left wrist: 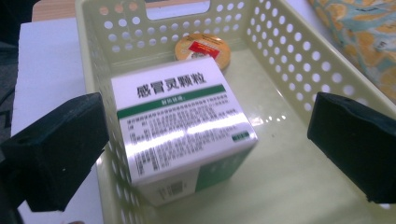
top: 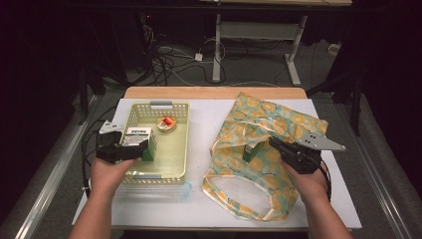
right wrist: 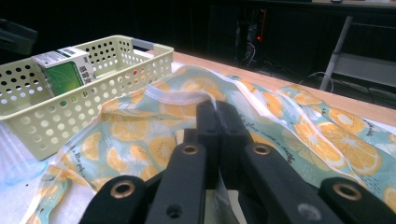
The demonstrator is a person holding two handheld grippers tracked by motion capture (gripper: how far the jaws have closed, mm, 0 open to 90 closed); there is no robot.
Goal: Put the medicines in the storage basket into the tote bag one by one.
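- Box (left wrist: pixel 182 126): white carton with a green band and green sides; large black Chinese heading 感冒灵颗粒 on its top face; the fine print beneath is too small to read; a square code on the near side. Glossy card, square-edged. It stands in the near left corner of the basket, tilted against the left wall.
- Basket (top: pixel 185 139): pale yellow-green plastic, rectangular, walls pierced with round holes, a slot handle in the far end wall. Landmark for all entries below.
- Tin (left wrist: pixel 203 48): round, flat, gold-coloured lid with a red label; its writing is unreadable. It lies on the basket floor beyond the box, toward the far wall.
- Left gripper (left wrist: pixel 205 149): black blocky jaws spread wide apart; the box sits between them, untouched by either pad. One jaw hangs outside the basket's left wall, the other over the basket floor.
- Bag (top: pixel 278 124): soft cloth, pale teal with an orange-slice print and white trim at the mouth; small dark lettering on it cannot be read. It lies crumpled just right of the basket, handles toward the person.
- Second box (top: pixel 255 149): green, partly inside the bag's mouth, right of the basket.
- Right gripper (right wrist: pixel 217 122): black jaws pressed together, pinching the bag's white-trimmed edge, right of the basket.
- Table (top: pixel 209 114): white flat top under the basket, wooden strip at the far edge.
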